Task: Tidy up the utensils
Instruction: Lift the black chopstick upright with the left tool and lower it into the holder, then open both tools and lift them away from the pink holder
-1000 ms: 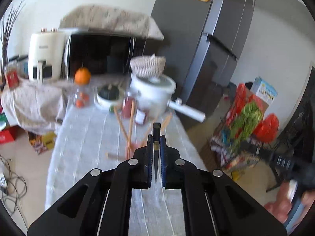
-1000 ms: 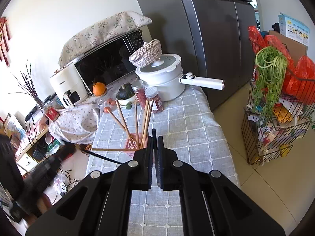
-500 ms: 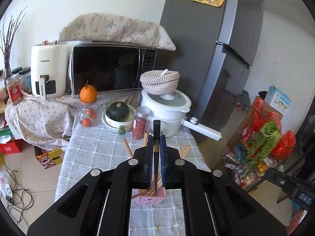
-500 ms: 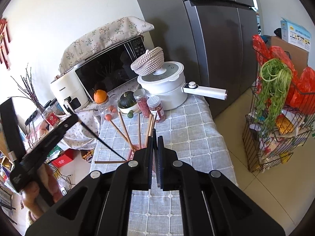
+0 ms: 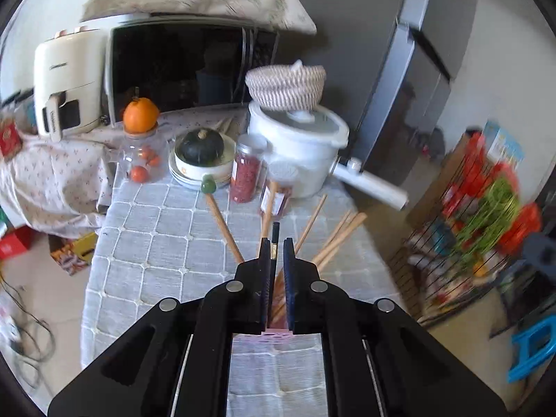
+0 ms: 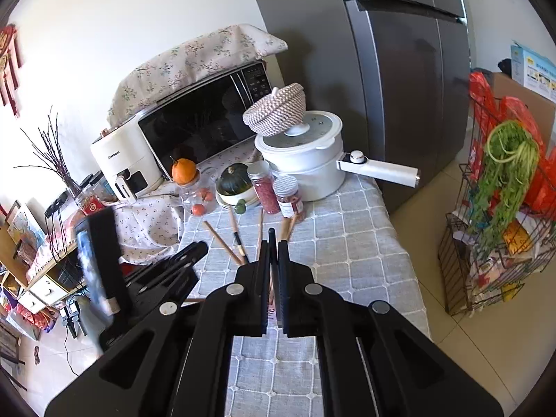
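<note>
My left gripper point(image 5: 277, 243) is shut on a thin black chopstick point(image 5: 275, 231) with a gold band, which pokes forward between the blue pads. Right below it stands a pink holder point(image 5: 278, 332), mostly hidden, with several wooden utensils point(image 5: 222, 226) fanning out of it. In the right wrist view the left gripper point(image 6: 199, 248) comes in from the left, its chopstick point(image 6: 239, 243) slanting down among the wooden handles point(image 6: 222, 243). My right gripper point(image 6: 273, 243) is shut above the same spot. A thin dark stick tip point(image 6: 272, 232) shows between its fingertips.
On the grey checked tablecloth point(image 5: 146, 243) behind the holder stand a white pot point(image 5: 299, 149) with a long handle, two red-filled jars point(image 5: 246, 173), a bowl with a green squash point(image 5: 201, 153) and a jar topped by an orange point(image 5: 140, 114). A wire rack point(image 6: 504, 208) stands right of the table.
The left gripper has come closer to the table and lower, so the pink holder now sits under its jaws. In the right view it has moved in toward the wooden utensils.
</note>
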